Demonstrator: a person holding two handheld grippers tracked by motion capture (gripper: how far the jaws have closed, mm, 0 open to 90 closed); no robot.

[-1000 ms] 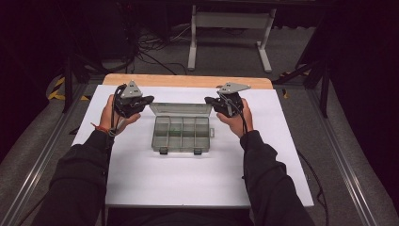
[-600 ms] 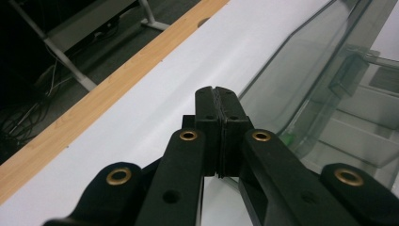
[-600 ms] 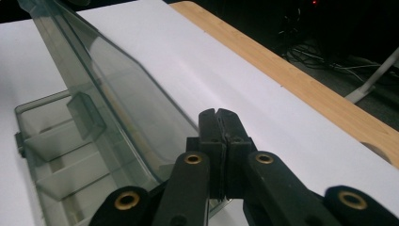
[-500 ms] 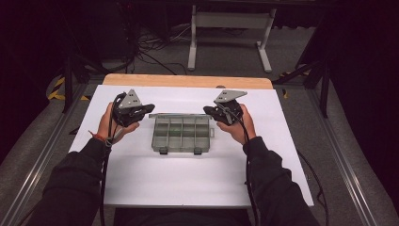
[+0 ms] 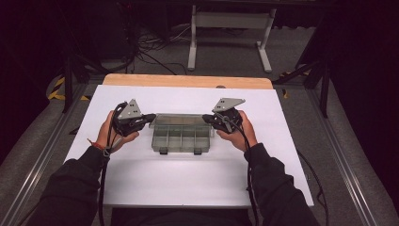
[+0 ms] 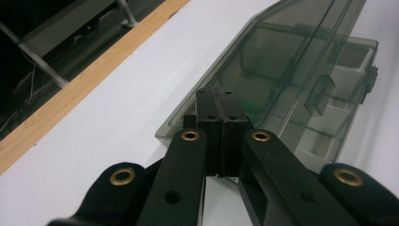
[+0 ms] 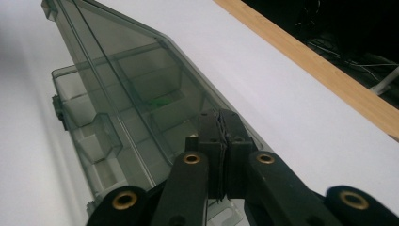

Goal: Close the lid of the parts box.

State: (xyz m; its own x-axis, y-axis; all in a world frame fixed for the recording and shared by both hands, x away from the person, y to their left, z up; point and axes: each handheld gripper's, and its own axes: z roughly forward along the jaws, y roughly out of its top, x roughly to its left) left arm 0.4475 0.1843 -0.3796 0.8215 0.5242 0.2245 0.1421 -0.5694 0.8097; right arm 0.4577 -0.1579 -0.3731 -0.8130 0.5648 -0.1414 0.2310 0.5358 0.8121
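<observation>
With both my left gripper (image 5: pixel 149 117) and right gripper (image 5: pixel 206 118) clenched empty at the ends of the clear compartment box (image 5: pixel 181 133), its smoky lid (image 6: pixel 282 61) blurs the contents.

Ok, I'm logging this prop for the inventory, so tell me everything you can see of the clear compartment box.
The compartment box is smoky see-through plastic, a shallow rectangle split by dividers into small cells, with two dark latches on its near edge. Its lid is raised part way on the far side. It lies flat on the white table. The left gripper and the right gripper, both shut, meet the lid's ends.
</observation>
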